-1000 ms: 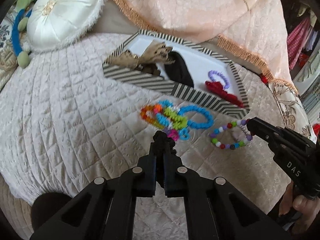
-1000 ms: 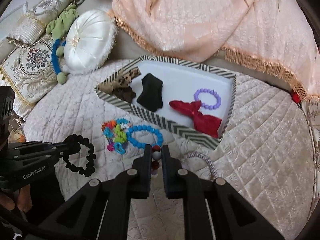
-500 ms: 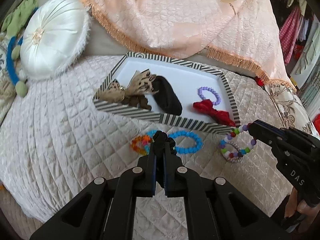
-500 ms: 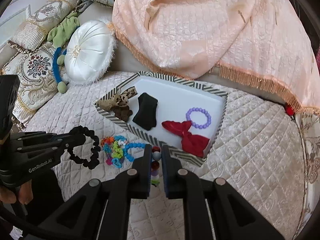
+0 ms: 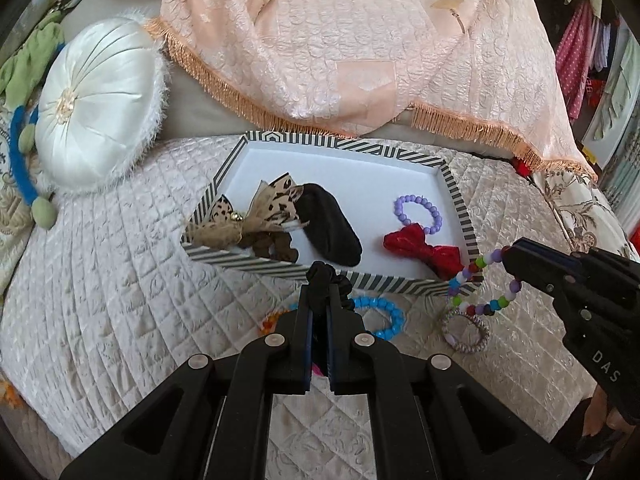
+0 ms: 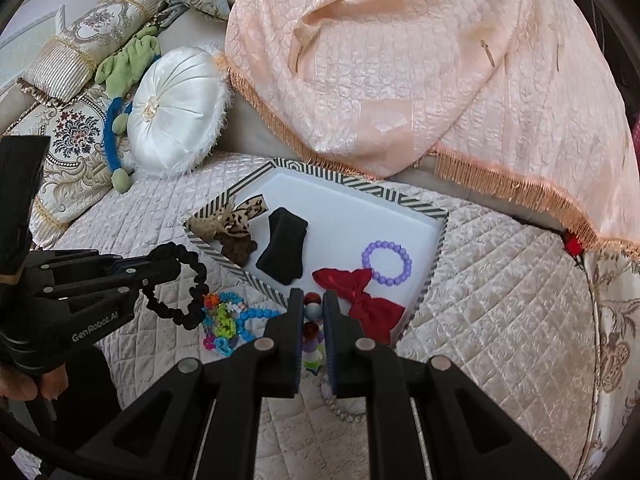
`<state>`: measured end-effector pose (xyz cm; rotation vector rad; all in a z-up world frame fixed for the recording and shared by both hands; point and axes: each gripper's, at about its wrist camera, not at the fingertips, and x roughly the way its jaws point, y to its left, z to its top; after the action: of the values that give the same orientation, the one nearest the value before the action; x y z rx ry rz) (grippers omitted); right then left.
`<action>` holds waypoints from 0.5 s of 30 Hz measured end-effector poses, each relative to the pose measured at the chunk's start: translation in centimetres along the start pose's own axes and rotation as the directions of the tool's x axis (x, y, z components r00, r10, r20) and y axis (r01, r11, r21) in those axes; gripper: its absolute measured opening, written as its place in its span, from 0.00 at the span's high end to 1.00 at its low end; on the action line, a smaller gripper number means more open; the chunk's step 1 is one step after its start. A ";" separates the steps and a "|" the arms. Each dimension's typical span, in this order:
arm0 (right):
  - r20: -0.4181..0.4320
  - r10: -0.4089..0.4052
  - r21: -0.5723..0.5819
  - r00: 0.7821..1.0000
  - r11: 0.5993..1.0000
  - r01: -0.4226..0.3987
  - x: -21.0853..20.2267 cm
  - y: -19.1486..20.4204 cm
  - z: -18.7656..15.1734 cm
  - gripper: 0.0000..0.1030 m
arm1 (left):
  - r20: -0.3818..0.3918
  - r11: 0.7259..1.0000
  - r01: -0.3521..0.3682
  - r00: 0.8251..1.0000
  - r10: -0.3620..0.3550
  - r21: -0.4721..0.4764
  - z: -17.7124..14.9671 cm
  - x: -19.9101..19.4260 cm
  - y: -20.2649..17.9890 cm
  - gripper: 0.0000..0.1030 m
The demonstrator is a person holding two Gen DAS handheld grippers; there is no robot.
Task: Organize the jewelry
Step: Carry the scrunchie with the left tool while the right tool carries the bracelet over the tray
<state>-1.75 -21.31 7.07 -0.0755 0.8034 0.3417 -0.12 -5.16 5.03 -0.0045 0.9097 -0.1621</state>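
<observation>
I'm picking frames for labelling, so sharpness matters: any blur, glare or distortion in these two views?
Left wrist view: strong fisheye bending, dark corner vignette; the tray and multicolour bead bracelet look sharp. Right wrist view: same bending; the peach throw is bright but keeps its texture; the black scrunchie is crisp.

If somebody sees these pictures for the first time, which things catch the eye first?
The striped tray on the quilted bed, holding a red bow and purple bracelet. The left tongs hold up a black scrunchie; the right tongs hold up a multicolored bead bracelet.
</observation>
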 end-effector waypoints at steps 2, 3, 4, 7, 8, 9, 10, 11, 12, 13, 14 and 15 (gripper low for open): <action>0.002 -0.002 -0.002 1.000 1.000 0.002 0.1 -0.1 0.3 0.91 | -0.001 1.000 -0.002 1.000 0.002 0.004 0.3 0.2 -0.1 1.00; 0.003 -0.002 -0.001 1.000 1.000 0.002 0.1 -0.2 0.4 0.91 | -0.001 1.000 -0.002 1.000 0.002 0.005 0.5 0.4 -0.1 1.00; 0.002 -0.002 0.000 1.000 1.000 0.002 0.2 -0.3 0.5 0.91 | -0.001 1.000 -0.003 1.000 0.003 0.007 0.6 0.5 -0.1 1.00; 0.001 -0.004 0.005 1.000 1.000 0.004 0.5 -0.7 0.8 0.91 | -0.004 1.000 -0.006 1.000 0.006 0.012 1.0 0.8 -0.1 1.00; -0.001 -0.003 0.006 1.000 1.000 0.003 0.6 -0.7 0.8 0.91 | -0.005 1.000 -0.005 1.000 0.005 0.012 1.1 0.9 0.0 1.00; -0.003 -0.002 0.008 1.000 1.000 0.002 0.7 -0.9 0.9 0.91 | -0.005 1.000 -0.004 1.000 0.004 0.009 1.3 1.0 0.1 1.00; -0.004 -0.002 0.009 1.000 1.000 0.002 0.8 -1.0 1.0 0.91 | -0.006 1.000 -0.003 1.000 0.003 0.006 1.6 1.1 0.2 1.00; -0.006 -0.006 0.009 1.000 1.000 0.006 1.0 -1.2 1.2 0.91 | -0.011 1.000 0.001 1.000 -0.001 0.003 1.8 1.3 0.4 1.00; -0.008 -0.008 0.010 1.000 1.000 0.008 1.1 -1.4 1.3 0.91 | -0.016 1.000 0.007 1.000 -0.007 -0.002 2.1 1.4 0.5 1.00; -0.010 -0.008 0.012 1.000 1.000 0.008 1.3 -1.6 1.4 0.91 | -0.019 1.000 0.012 1.000 -0.012 -0.008 2.3 1.5 0.6 1.00; -0.014 -0.004 0.019 1.000 1.000 0.005 1.5 -1.9 1.5 0.91 | -0.022 1.000 0.012 1.000 -0.013 -0.014 2.6 1.7 0.9 1.00; -0.018 -0.004 0.023 1.000 1.000 0.005 1.7 -2.2 1.7 0.91 | -0.023 1.000 0.011 1.000 -0.011 -0.017 2.8 1.8 1.0 1.00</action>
<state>1.24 -22.55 6.85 -0.0593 0.8250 0.3282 3.34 -4.66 5.27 -0.0232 0.9344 -0.1654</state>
